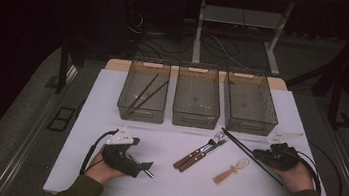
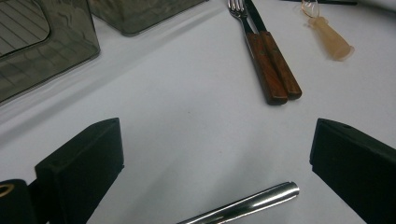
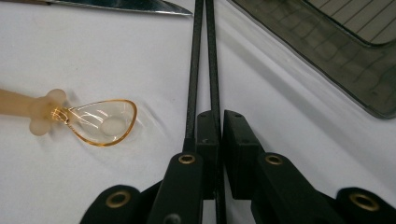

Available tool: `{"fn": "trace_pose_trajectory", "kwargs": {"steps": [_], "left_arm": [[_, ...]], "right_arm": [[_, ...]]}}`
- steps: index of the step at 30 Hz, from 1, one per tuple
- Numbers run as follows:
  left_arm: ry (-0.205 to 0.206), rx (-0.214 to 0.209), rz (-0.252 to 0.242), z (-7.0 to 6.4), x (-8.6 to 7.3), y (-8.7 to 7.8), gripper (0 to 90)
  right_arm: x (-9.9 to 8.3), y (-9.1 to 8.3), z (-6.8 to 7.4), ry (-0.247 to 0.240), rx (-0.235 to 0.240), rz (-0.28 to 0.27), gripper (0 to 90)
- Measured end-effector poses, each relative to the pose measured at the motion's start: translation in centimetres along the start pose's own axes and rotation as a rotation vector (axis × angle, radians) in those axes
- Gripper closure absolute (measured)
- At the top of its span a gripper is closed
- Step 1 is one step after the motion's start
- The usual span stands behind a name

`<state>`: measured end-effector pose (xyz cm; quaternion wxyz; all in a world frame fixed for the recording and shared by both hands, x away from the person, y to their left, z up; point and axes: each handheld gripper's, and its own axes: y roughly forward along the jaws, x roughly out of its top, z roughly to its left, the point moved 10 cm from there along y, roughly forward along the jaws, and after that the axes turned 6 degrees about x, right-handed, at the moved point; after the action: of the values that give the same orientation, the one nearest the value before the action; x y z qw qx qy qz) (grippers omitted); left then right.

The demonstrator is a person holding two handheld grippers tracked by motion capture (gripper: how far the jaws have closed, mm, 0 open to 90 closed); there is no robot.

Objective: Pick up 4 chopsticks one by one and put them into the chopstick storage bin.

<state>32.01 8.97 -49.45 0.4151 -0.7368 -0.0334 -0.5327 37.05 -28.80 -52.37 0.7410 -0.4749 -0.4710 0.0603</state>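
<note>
Right gripper [image 3: 215, 140] clamps two thin black chopsticks [image 3: 201, 56], side by side.

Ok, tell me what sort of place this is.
Probably a lab or test workstation, not a kitchen: a white table with three matching bins, loose cutlery laid out, and cables on the dark floor behind.

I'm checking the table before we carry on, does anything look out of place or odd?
Nothing is spilled or damaged. The right gripper is shut on a pair of black chopsticks. One oddity: a shiny metal rod lies on the table between the open left gripper's jaws.
</note>
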Motion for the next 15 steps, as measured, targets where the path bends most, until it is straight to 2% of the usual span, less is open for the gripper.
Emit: {"fn": "trace_pose_trajectory", "kwargs": {"steps": [8,15], "left_arm": [[0.001,-0.001,0.002,-0.04,-0.03,0.03,2.2],[0.003,-0.004,0.003,-0.13,-0.02,0.04,2.5]], "right_arm": [[-0.01,0.02,0.08,-0.022,-0.004,-0.003,85.5],[-0.11,-0.16,0.10,-0.017,0.007,0.002,85.7]]}}
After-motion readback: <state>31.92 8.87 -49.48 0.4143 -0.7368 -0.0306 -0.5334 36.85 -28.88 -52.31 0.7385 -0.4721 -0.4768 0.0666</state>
